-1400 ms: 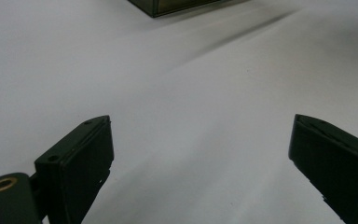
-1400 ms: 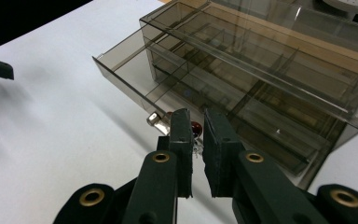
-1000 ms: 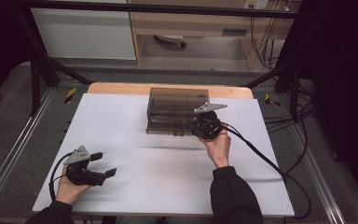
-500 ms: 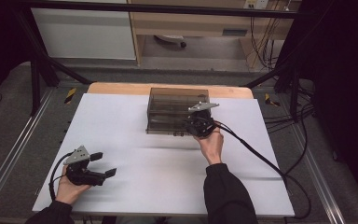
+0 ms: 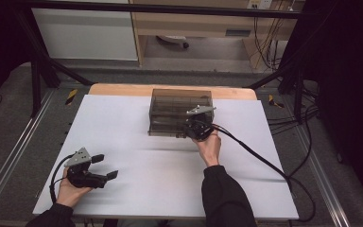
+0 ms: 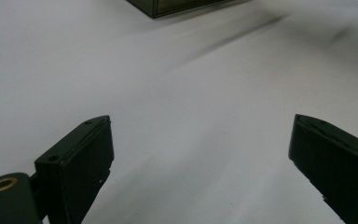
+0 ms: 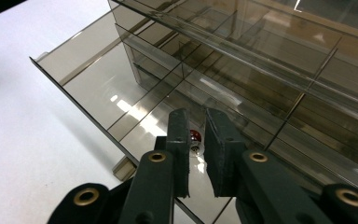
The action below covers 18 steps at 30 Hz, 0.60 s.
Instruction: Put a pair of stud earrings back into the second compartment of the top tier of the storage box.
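Observation:
A smoky clear drawer box (image 5: pixel 179 106) stands at the back middle of the white table (image 5: pixel 137 142). Its lowest drawer (image 7: pixel 98 88) is pulled out, and my right gripper (image 5: pixel 190 128) hangs at its front right. In the right gripper view that gripper (image 7: pixel 196 112) points down into a drawer compartment. Its jaws have just been opening a little and stand a narrow gap apart. A small red thing with a metal end (image 7: pixel 196 136) shows in that gap, and it looks loose. My left gripper (image 5: pixel 105 166) rests low at the front left, open (image 6: pixel 203 123) with nothing between its fingers.
A cable (image 5: pixel 260 161) trails from the right gripper across the table's right half to its front edge. A wooden strip (image 5: pixel 118 89) runs along the back edge behind the box. Black frame legs (image 5: pixel 38 80) stand beyond the table.
The right hand has moved left and down toward the front of the pulled-out drawer. The left hand and its gripper have stayed put.

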### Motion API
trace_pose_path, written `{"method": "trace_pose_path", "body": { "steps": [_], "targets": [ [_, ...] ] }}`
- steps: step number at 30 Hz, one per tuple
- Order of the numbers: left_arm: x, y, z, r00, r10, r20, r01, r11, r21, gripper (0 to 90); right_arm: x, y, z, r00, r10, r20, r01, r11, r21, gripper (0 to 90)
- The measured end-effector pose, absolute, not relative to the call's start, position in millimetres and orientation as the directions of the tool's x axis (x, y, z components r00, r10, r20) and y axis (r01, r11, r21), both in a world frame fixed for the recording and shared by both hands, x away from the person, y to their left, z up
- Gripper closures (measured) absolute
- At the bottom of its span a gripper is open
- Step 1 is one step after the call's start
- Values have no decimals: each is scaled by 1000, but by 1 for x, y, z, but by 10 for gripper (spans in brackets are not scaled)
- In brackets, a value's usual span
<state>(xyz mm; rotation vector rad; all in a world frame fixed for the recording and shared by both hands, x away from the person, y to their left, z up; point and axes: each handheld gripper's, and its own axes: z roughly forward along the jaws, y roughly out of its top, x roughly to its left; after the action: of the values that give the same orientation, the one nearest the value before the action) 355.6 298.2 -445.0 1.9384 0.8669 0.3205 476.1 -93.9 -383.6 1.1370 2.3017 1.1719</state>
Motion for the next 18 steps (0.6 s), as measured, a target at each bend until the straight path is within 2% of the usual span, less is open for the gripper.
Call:
{"method": "trace_pose_path", "body": {
  "steps": [4,6,7,9,10,12,13,14,15,16,17,18],
  "targets": [
    [355,298,-445,714,688,-130,438,-293,850,61,475,-95,-381,-634,770,68,504,344,792,740],
    [355,298,-445,714,688,-130,437,-293,850,61,471,-99,-375,-639,767,59,482,339,808,671],
    [355,298,-445,714,688,-130,437,-293,850,61,471,-99,-375,-639,767,59,482,339,808,671],
    [355,298,-445,714,688,-130,437,-293,850,61,465,-102,-368,-647,761,50,465,341,817,589],
    [355,298,-445,714,688,-130,437,-293,850,61,465,-102,-368,-647,761,50,465,341,817,589],
    [355,298,-445,714,688,-130,437,-293,850,61,458,-109,-362,-654,756,44,442,335,832,493],
    [355,298,-445,714,688,-130,437,-293,850,61,458,-109,-362,-654,756,44,442,335,832,493],
    [355,298,-445,714,688,-130,438,-293,850,61,453,-114,-358,-651,757,54,441,319,839,432],
    [355,298,-445,714,688,-130,438,-293,850,61,453,-114,-358,-651,757,54,441,319,839,432],
    [355,298,-445,714,688,-130,438,-294,850,61,448,-120,-355,-651,758,50,432,315,845,372],
    [355,298,-445,714,688,-130,438,-294,850,61,448,-120,-355,-651,758,50,432,315,845,372],
    [355,298,-445,714,688,-129,437,-294,850,61,443,-127,-353,-650,757,56,430,307,849,305]
  ]
}}
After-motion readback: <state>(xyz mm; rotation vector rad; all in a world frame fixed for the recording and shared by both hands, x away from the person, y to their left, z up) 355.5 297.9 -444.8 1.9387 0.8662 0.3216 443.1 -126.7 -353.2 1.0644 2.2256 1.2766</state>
